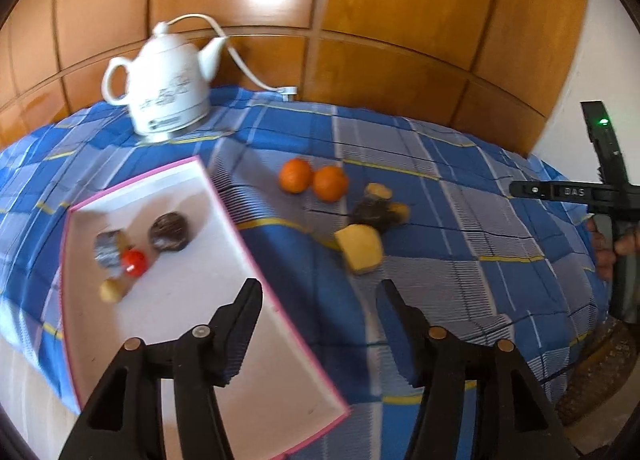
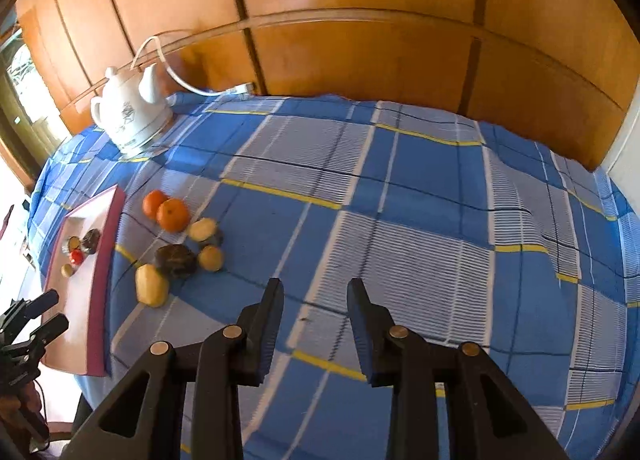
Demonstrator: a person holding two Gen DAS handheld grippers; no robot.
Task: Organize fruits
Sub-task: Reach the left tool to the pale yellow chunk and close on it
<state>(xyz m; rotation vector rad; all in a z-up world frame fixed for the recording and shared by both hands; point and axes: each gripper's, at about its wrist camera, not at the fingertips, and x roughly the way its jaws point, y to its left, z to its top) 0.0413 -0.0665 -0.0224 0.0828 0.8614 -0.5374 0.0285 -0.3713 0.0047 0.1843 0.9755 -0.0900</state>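
Both tongs are empty right now. Left gripper [image 1: 320,292] has its jaws spread wide, hanging over the pink-rimmed tray's [image 1: 236,219] right edge, and the right gripper [image 2: 316,292] is parted a bit less, hovering over bare blue checked cloth [image 2: 420,187] well to the right of the tray.

Already in the tray: a dark round fruit [image 1: 169,231], a small red one [image 1: 133,262], a small yellowish one [image 1: 111,290] and something grey-striped [image 1: 107,248] that's too blurry to name.

Waiting on the cloth just right of the tray: two oranges [image 1: 312,179] touching each other, a yellow pear-ish fruit [image 1: 360,248] nearest the left gripper, a dark round fruit [image 2: 176,260] and a couple of pale yellow ones [image 2: 204,228] bunched around it. White kettle [image 1: 160,87] sits behind the tray by the wood wall, out of the way.

If I were doing the next grab, I'd take the yellow fruit closest to the tray with the left gripper. It's free on its near side, so come down with the jaws straddling its short width, squeeze gently since it might be soft, lift clear over the rim and set it in the open near half of the tray. The clustered ones will probably roll if nudged, so pick from the outside in.
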